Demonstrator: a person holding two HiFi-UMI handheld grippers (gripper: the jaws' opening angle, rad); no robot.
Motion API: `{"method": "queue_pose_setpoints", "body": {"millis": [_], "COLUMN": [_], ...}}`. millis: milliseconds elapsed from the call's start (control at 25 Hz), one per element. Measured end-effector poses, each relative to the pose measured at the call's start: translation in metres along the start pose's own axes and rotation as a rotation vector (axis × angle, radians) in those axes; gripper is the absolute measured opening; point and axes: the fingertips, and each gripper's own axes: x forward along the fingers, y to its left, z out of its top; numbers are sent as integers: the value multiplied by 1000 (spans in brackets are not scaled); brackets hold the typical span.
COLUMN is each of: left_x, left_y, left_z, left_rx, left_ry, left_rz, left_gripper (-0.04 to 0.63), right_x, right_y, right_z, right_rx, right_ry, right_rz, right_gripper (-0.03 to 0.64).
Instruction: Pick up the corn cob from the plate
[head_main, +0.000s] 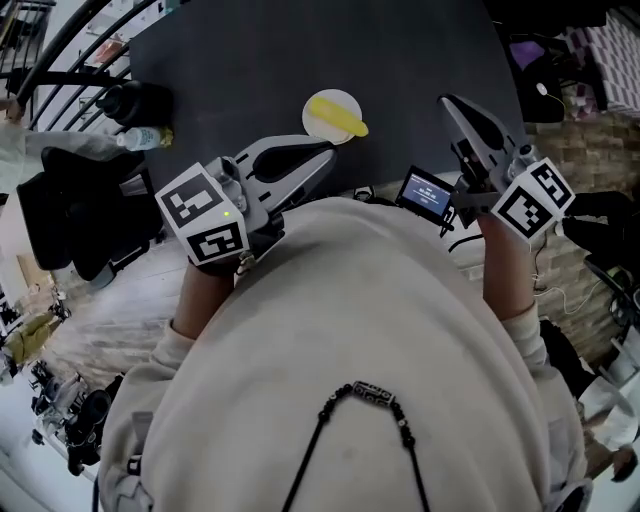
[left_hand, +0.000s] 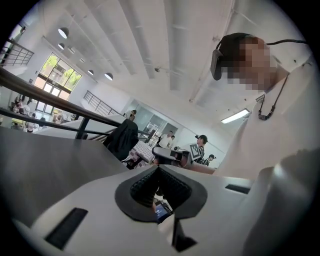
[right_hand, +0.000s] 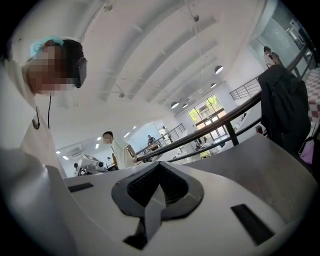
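Big open lab hall: railing (left_hand: 50, 96) behind table (left_hand: 45, 160), ceiling lamps (left_hand: 63, 33) above, people (left_hand: 201, 145) beyond.

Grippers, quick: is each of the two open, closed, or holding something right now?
Left gripper: closed, holding nothing.
Right gripper: closed, holding nothing.

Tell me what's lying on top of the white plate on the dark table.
A yellow corn cob lies across the plate, one end reaching past its right rim. Nothing else shows there. The part of the plate under the cob is covered.
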Motion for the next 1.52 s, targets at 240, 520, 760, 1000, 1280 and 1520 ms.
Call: {"method": "queue_pose_setpoints", "body": {"millis": [240, 520, 760, 1000, 1280, 1520], "left_x": [-25, 7, 21, 6, -6, -15], "left_y": [6, -24, -42, -26, -36, -33], "left_z": [3, -8, -5, 7, 6, 5], "left_rx": [-10, -9, 58, 23, 36, 23], "left_ry": [-38, -45, -59, -118, -179, -204], "left_rz": [-49, -30, 37, 70, 102, 156], "left_gripper": [6, 6, 6, 6, 6, 6], "right_x": [16, -18, -26, 3, 7, 24], "right_y": [25, 13, 1, 5, 4, 7], "right_z": [10, 23, 32, 34, 27, 28], "right_rx": [-90, -143, -168, -214, -239, -250], "right_ry": [11, 35, 33, 90, 114, 152], "right_rz": [-5, 37, 87, 114, 136, 187], "right_gripper": [15, 15, 15, 15, 15, 15]}}
